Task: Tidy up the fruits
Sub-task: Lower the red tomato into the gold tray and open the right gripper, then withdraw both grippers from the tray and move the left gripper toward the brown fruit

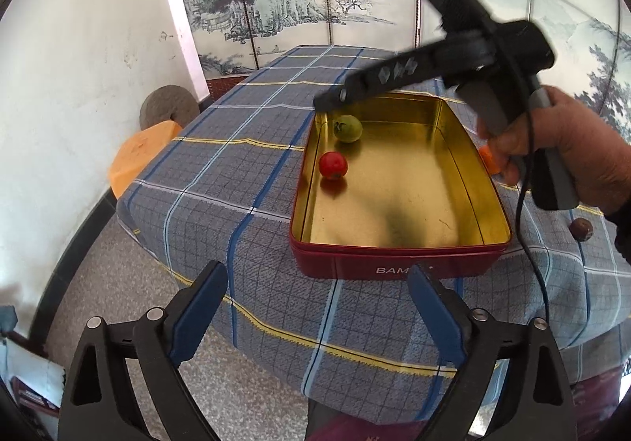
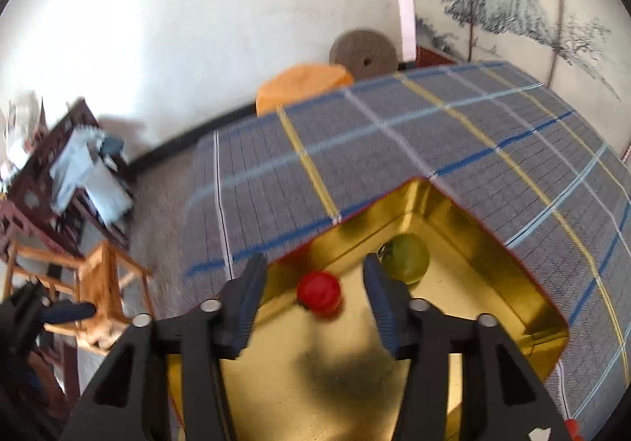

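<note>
Shiny gold-lined metal tin [image 1: 398,181] with rounded corners and a red outside sits on the bench's checked woven cloth [image 1: 221,173]. A smooth round red fruit [image 2: 318,292] lies in it right between the right gripper [image 2: 311,297] fingers, which are apart and empty; a glossy green fruit [image 2: 406,257] sits just past the right-hand fingertip. Left gripper [image 1: 317,313] fingers are spread wide, short of the tin.

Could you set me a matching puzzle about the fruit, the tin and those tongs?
Things:
1. red fruit
2. green fruit
3. brown fruit
4. left tongs

Descriptions:
A. on the cloth, outside the tin
B. open, holding nothing
C. in the tin's far corner
D. in the tin, nearer than the green one

Pairs: 1-D, 2-C, 3-A, 4-B
</note>
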`<state>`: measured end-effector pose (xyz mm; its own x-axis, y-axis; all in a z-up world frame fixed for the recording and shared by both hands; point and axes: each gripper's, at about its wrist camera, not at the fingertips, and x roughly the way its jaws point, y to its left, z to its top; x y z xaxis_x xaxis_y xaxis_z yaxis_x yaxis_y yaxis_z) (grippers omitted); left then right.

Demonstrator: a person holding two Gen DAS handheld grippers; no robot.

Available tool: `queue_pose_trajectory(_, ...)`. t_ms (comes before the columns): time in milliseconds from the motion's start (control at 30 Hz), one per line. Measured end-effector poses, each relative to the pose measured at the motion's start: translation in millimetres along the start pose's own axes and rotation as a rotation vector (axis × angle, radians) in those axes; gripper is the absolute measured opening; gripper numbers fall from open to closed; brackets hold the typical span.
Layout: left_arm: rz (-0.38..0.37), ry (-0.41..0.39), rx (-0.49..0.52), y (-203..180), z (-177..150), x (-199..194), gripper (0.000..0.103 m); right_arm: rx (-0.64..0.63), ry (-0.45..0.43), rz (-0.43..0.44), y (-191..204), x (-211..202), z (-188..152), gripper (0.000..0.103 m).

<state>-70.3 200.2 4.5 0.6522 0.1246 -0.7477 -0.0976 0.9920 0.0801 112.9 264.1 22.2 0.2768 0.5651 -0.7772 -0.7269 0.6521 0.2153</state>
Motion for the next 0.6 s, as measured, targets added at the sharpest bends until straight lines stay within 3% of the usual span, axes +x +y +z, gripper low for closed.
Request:
queue_pose_trajectory(300,0.04,-0.017,0.052,-18.2,0.7,-13.0,0.097,0.036,-0.214,0.036,11.6,-88.0,-22.1,0.07)
queue_pose_trajectory(467,0.046,-0.045,0.107,-34.5,2.2,-23.3,0.097,0.06,-0.341,-0.007,15.7,-162.3,-73.7,0.08)
queue_pose_trajectory(600,0.042,-0.065,0.158,-52.1,5.0,-30.9,0.097,0.108,-0.381,-0.135,6.5,-219.4,-130.2,0.084)
